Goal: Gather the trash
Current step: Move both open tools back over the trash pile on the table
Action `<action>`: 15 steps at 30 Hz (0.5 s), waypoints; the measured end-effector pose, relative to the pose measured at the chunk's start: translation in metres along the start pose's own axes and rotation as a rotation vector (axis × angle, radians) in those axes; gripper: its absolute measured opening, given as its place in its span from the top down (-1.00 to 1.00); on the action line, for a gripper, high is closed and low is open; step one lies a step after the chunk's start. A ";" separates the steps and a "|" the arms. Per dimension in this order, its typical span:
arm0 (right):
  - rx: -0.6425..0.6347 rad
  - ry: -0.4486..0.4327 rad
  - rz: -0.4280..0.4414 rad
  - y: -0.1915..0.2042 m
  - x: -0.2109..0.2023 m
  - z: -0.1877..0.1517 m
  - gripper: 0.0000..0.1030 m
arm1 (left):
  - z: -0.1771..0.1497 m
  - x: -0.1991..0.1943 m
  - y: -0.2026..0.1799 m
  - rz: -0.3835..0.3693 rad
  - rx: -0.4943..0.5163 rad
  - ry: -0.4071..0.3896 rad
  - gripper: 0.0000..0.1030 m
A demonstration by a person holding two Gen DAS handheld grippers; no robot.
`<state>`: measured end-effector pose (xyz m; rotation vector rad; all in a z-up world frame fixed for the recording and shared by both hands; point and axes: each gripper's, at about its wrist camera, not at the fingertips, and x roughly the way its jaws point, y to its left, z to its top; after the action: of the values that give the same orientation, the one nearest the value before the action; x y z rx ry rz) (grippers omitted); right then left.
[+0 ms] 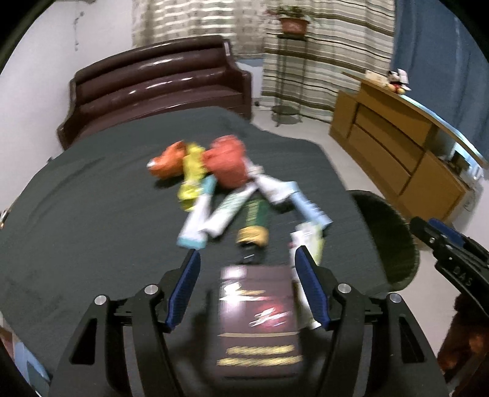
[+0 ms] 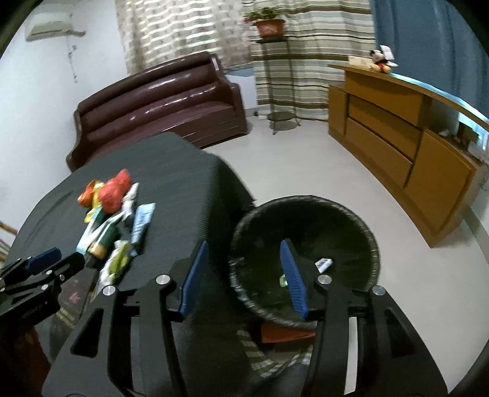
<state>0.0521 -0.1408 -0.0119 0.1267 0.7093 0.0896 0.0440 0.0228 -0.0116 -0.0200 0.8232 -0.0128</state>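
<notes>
My left gripper (image 1: 247,287) hangs open over the box (image 1: 259,314); right gripper (image 2: 243,276) open, empty, above the bin (image 2: 305,210). Next: close on the box.

this was a home living room. a dark brown leather sofa (image 1: 159,88) stood against a white wall at the upper left of the frame, with striped curtains (image 1: 330,55) hanging behind it. a potted plant (image 1: 292,21) sat on a thin metal stand (image 1: 288,76) at the top centre. a long wooden sideboard (image 2: 397,134) ran along the right, a stuffed toy (image 2: 380,61) on top. a wall air conditioner (image 2: 52,29) showed at the upper left, and a pale tiled floor (image 2: 305,165) spread across the middle.
</notes>
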 end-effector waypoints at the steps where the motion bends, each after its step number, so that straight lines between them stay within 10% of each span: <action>1: -0.007 0.006 0.007 0.005 0.001 -0.001 0.07 | -0.002 0.000 0.007 0.008 -0.012 0.004 -0.23; 15: -0.102 0.077 0.105 0.084 0.015 -0.017 0.07 | -0.023 -0.003 0.087 0.125 -0.109 0.001 -0.23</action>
<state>0.0493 -0.0546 -0.0223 0.0630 0.7737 0.2313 0.0257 0.1093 -0.0272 -0.0711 0.8245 0.1495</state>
